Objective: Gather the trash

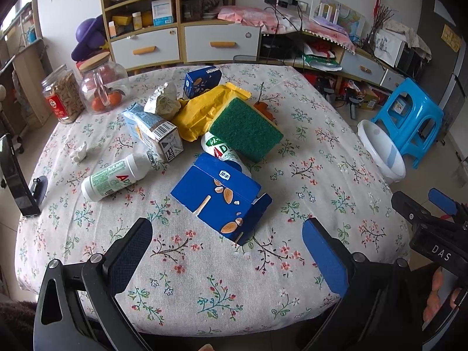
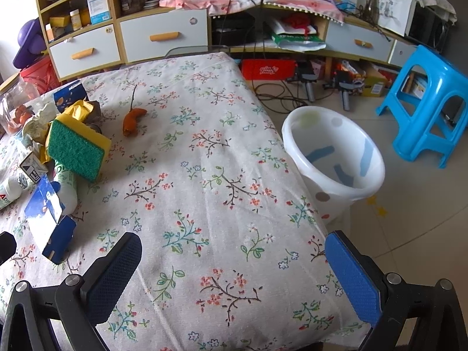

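A pile of trash lies on the flowered tablecloth [image 1: 204, 278]. Nearest my open left gripper [image 1: 225, 251] is a flattened blue almond carton [image 1: 219, 199], just ahead of the fingertips. Behind it lie two white bottles [image 1: 114, 177] [image 1: 219, 147], a green-and-yellow sponge [image 1: 245, 128], a yellow wrapper [image 1: 201, 111], a pale blue carton [image 1: 155, 130], crumpled paper [image 1: 163, 101] and another blue carton [image 1: 201, 80]. An orange peel [image 2: 133, 121] lies apart. My right gripper [image 2: 234, 275] is open and empty over the table's near right corner. A white bin [image 2: 333, 161] stands on the floor beside the table.
Two jars [image 1: 63, 96] [image 1: 102, 86] stand at the table's far left. A small white scrap [image 1: 79, 153] and a black phone stand [image 1: 17, 181] are at the left edge. A blue stool [image 2: 427, 102] stands beyond the bin. Cabinets [image 1: 181, 41] line the wall.
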Demonstrator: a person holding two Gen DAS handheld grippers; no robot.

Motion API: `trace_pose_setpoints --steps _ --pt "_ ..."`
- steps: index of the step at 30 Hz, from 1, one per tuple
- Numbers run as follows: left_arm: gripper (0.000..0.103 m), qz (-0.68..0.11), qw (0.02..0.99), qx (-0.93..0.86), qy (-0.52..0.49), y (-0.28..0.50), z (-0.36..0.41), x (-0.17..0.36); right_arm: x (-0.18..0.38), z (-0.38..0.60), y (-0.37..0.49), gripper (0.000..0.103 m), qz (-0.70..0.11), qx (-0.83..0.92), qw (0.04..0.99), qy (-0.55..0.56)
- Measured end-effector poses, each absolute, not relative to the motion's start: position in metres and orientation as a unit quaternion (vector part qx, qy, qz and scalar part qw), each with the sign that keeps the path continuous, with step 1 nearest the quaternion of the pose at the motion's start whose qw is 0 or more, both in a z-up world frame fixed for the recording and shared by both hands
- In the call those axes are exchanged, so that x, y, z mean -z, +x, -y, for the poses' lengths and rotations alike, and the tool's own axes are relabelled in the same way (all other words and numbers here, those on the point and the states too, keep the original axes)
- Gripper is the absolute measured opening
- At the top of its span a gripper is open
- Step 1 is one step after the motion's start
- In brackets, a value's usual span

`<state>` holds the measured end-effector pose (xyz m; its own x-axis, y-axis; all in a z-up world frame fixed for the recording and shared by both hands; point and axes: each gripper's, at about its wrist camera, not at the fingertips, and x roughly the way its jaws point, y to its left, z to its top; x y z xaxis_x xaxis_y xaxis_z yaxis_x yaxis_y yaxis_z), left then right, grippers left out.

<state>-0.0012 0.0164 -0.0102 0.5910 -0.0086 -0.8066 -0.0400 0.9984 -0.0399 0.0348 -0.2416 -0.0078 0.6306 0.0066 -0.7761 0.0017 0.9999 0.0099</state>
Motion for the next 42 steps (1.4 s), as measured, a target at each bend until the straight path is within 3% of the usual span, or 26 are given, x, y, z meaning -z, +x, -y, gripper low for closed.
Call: trace_pose_setpoints --steps 42 --pt "0.103 -0.456 0.889 -0.014 -0.034 -0.0054 -0.0231 0.0117 0.0101 0.2357 0.0371 0.103 -0.434 -0.004 0.901 0.004"
